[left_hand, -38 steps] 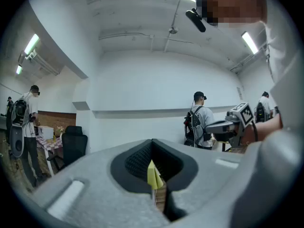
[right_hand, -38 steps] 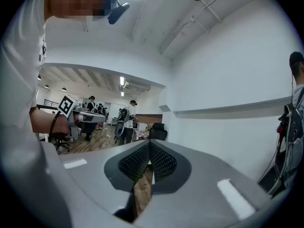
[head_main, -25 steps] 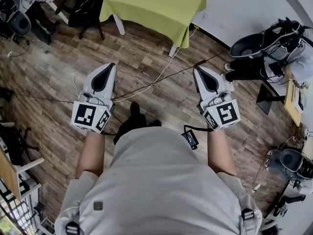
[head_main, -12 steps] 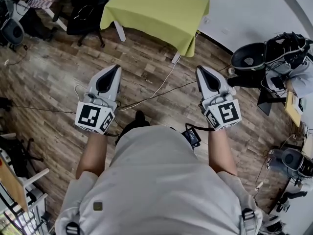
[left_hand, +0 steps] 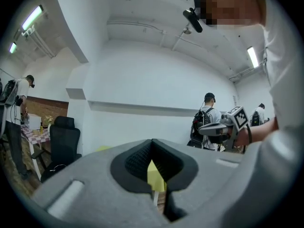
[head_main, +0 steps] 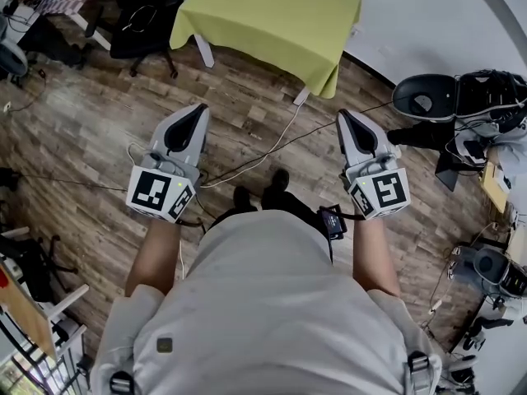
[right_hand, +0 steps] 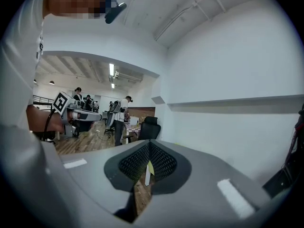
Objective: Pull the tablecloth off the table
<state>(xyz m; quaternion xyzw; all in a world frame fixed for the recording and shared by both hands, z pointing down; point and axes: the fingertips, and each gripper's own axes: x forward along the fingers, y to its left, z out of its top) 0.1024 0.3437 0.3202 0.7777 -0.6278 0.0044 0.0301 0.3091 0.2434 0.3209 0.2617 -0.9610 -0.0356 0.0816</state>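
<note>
Currently we hold both grippers out over the wooden floor [head_main: 82,138], short of the bench [head_main: 202,51]. The left gripper [head_main: 194,110] and the right gripper [head_main: 343,115] each have their jaws pressed together on nothing. The yellow-green tablecloth [head_main: 272,15] lies spread over the bench ahead, well apart from both, its edges hanging down past the white legs.

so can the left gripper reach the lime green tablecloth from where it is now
Probably not yet: the left gripper is shut and a stretch of wood floor separates it from the lime green tablecloth. Nothing blocks the way, though.
</note>
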